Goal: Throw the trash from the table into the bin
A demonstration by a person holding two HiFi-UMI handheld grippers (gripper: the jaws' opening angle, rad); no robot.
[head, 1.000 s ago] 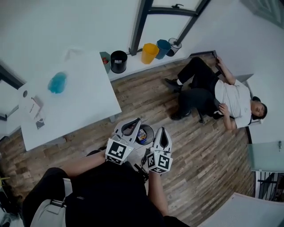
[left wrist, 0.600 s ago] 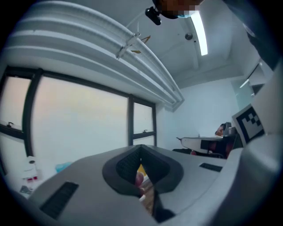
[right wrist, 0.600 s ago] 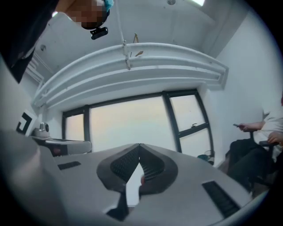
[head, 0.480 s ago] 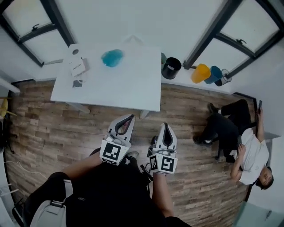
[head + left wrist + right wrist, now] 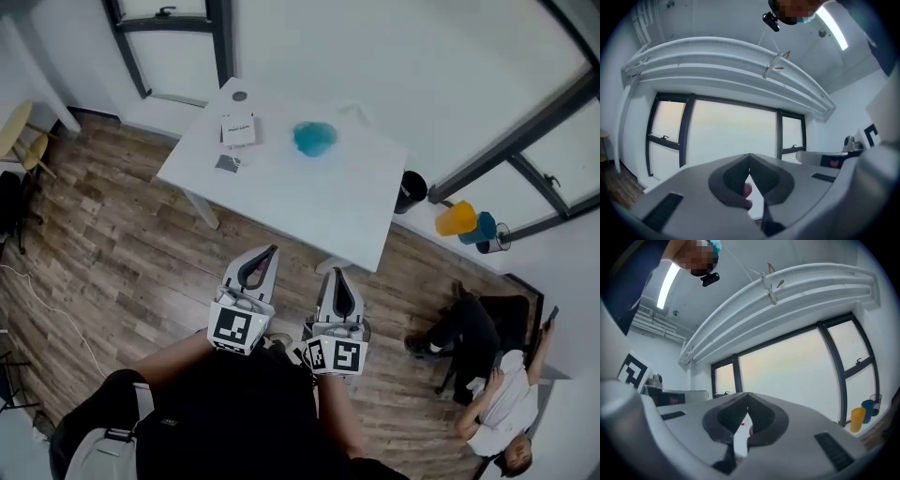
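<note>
The white table (image 5: 356,211) stands ahead of me in the head view. On it lie a crumpled blue piece of trash (image 5: 314,139), a white card (image 5: 238,129) and a small grey scrap (image 5: 226,163). A black bin (image 5: 409,191) stands by the table's right end. My left gripper (image 5: 272,250) and right gripper (image 5: 338,274) are held side by side over the wooden floor, short of the table's near edge. Both are shut and empty. In the left gripper view the left gripper (image 5: 749,157) faces windows, and so does the right gripper (image 5: 748,394) in the right gripper view.
A yellow bin (image 5: 457,218), a blue bin (image 5: 483,228) and a mesh bin (image 5: 500,237) line the window wall at the right. A person (image 5: 487,384) sits on the floor at lower right. A pale chair (image 5: 23,131) stands at far left.
The view has swung round: the table went from the left side to the top centre. The small floor bin under the grippers is out of view. Both grippers stay shut.
</note>
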